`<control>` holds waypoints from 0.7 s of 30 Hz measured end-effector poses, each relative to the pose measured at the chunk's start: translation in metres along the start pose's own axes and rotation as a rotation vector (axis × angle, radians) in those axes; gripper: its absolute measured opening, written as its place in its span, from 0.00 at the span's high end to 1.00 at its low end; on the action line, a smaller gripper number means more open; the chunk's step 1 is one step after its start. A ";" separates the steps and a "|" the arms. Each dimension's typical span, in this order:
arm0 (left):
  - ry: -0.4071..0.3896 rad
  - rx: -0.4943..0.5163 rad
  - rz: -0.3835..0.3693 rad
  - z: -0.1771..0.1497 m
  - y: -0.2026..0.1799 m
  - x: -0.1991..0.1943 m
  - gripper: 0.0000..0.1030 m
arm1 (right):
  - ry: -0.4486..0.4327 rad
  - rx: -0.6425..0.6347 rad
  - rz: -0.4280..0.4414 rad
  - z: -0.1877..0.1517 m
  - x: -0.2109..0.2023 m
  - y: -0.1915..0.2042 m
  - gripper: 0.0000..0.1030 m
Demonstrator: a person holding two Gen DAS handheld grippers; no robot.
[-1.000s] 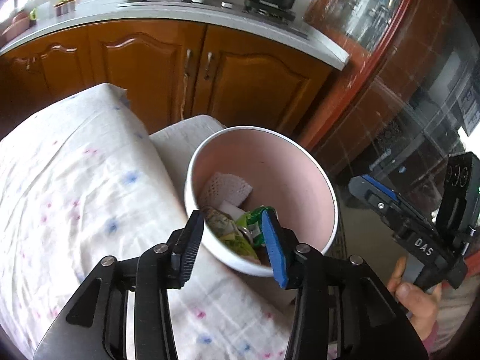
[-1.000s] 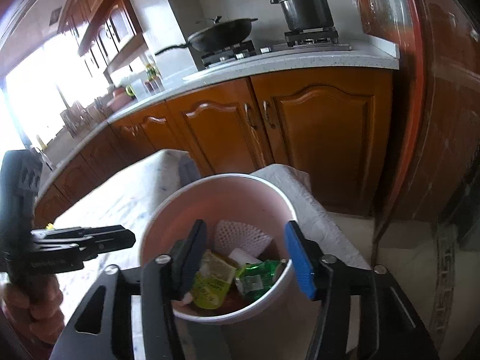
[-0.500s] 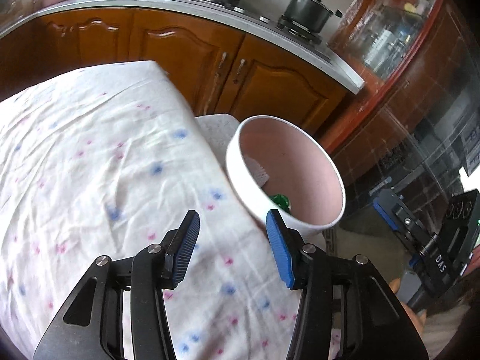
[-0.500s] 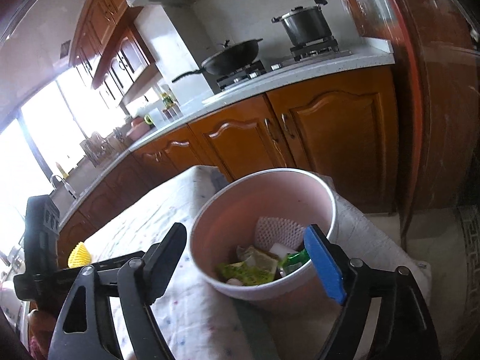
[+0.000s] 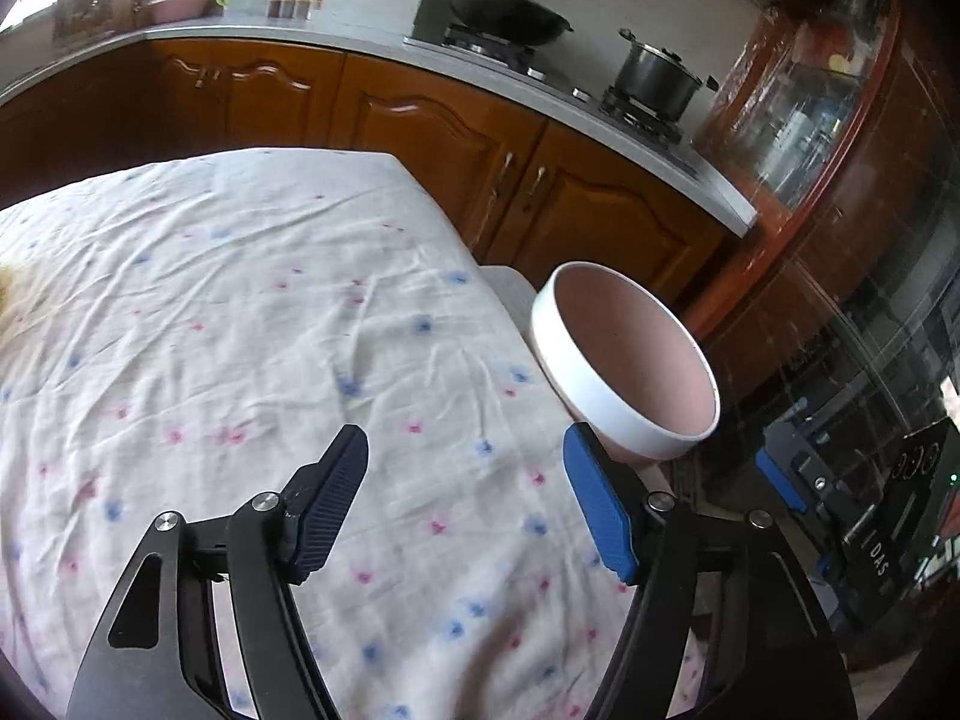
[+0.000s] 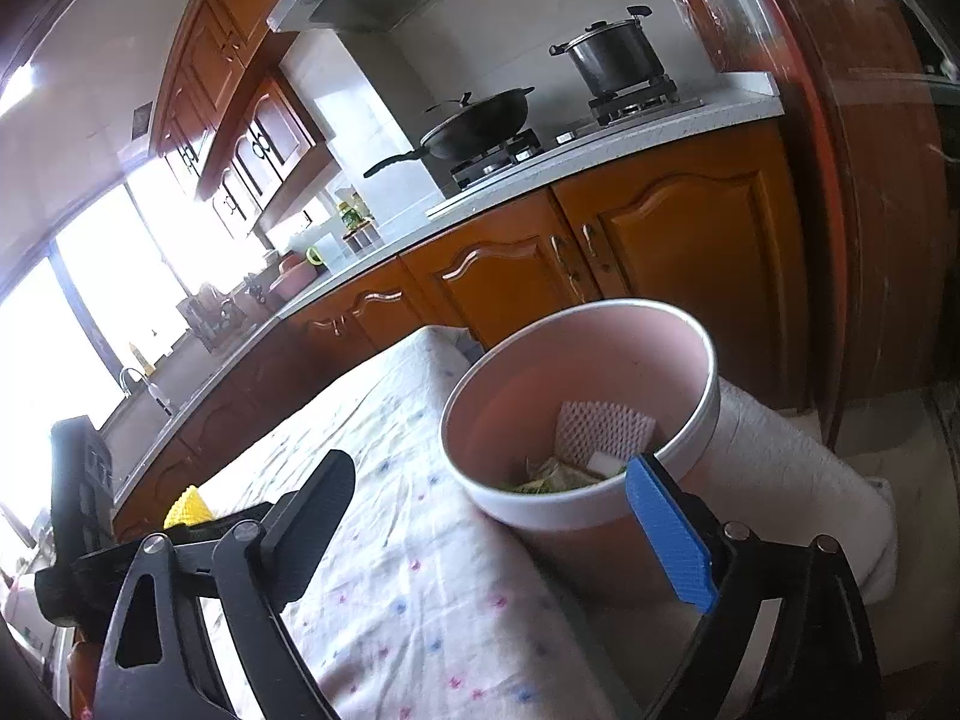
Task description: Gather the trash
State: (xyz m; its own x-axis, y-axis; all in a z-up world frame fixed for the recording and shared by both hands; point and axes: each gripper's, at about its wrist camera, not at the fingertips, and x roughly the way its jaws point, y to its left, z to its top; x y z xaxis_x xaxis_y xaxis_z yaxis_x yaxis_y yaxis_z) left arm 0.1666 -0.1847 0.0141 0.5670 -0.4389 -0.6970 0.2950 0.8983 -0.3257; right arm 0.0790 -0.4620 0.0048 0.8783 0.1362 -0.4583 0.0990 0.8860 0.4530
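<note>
A: What surrounds the work?

B: Wooden cabinets (image 5: 420,120) run along the back under a grey counter (image 6: 630,144). On its stove sit a dark wok (image 5: 510,15) and a steel pot (image 5: 657,81). Nearer, the surface (image 5: 240,330) wears a creased white cloth with pink and blue specks.

A: And the bin?

B: The bin (image 6: 576,420) stands just beside the surface's far corner, against the cloth's edge. It is round, with a white outer band and a pale pink inside. In the right view it holds trash (image 6: 558,474): a white foam net, a small white piece, and greenish wrappers at the bottom. In the left view only its empty-looking inner wall shows.

A: Anything blocking?

B: In the right view the blue pad crosses the bin's near rim and hides part of it. A yellow thing (image 6: 189,507) lies on the cloth behind the left gripper (image 5: 465,504), half hidden.

A: The jaws?

B: Both have just been opening. The left gripper's jaws stand released over bare cloth, nothing between them. The right gripper (image 6: 492,534) is spread wide, also grasping nothing; cloth and the bin's near side show through the gap.
</note>
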 end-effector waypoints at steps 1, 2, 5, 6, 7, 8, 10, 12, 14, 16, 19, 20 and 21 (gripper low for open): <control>-0.009 0.000 0.007 -0.002 0.002 -0.004 0.31 | 0.003 0.001 -0.001 -0.003 0.000 0.002 0.06; -0.017 0.002 0.013 -0.003 0.003 -0.006 0.31 | 0.008 0.002 -0.002 -0.005 0.000 0.004 0.05; -0.049 0.011 0.038 -0.010 0.007 -0.016 0.28 | 0.006 0.000 0.005 -0.013 -0.003 0.010 0.03; -0.058 0.011 0.041 -0.011 0.009 -0.019 0.28 | -0.002 -0.007 0.004 -0.016 -0.005 0.013 0.03; -0.064 0.010 0.044 -0.013 0.009 -0.020 0.27 | -0.009 -0.015 0.002 -0.017 -0.006 0.016 0.03; -0.074 0.011 0.047 -0.015 0.011 -0.024 0.27 | -0.017 -0.024 0.000 -0.020 -0.008 0.018 0.03; -0.085 0.014 0.057 -0.018 0.013 -0.028 0.26 | -0.031 -0.038 -0.005 -0.024 -0.011 0.024 0.03; -0.096 0.013 0.060 -0.022 0.015 -0.032 0.26 | -0.042 -0.052 -0.011 -0.028 -0.014 0.030 0.03; -0.103 0.016 0.066 -0.026 0.017 -0.035 0.26 | -0.055 -0.071 -0.021 -0.032 -0.016 0.035 0.03; -0.114 0.023 0.075 -0.030 0.018 -0.039 0.26 | -0.069 -0.087 -0.033 -0.037 -0.018 0.040 0.03; -0.131 0.036 0.093 -0.037 0.019 -0.045 0.24 | -0.080 -0.100 -0.040 -0.042 -0.021 0.045 0.03; -0.141 0.040 0.100 -0.041 0.019 -0.047 0.23 | -0.084 -0.105 -0.042 -0.043 -0.021 0.046 0.03; -0.147 0.043 0.105 -0.043 0.019 -0.049 0.23 | -0.091 -0.111 -0.042 -0.045 -0.022 0.048 0.03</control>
State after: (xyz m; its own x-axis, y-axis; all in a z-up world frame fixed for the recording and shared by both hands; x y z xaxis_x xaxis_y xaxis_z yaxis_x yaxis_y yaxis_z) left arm 0.1118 -0.1456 0.0148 0.7017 -0.3439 -0.6240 0.2590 0.9390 -0.2263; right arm 0.0427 -0.4024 0.0021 0.9135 0.0616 -0.4021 0.0887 0.9345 0.3448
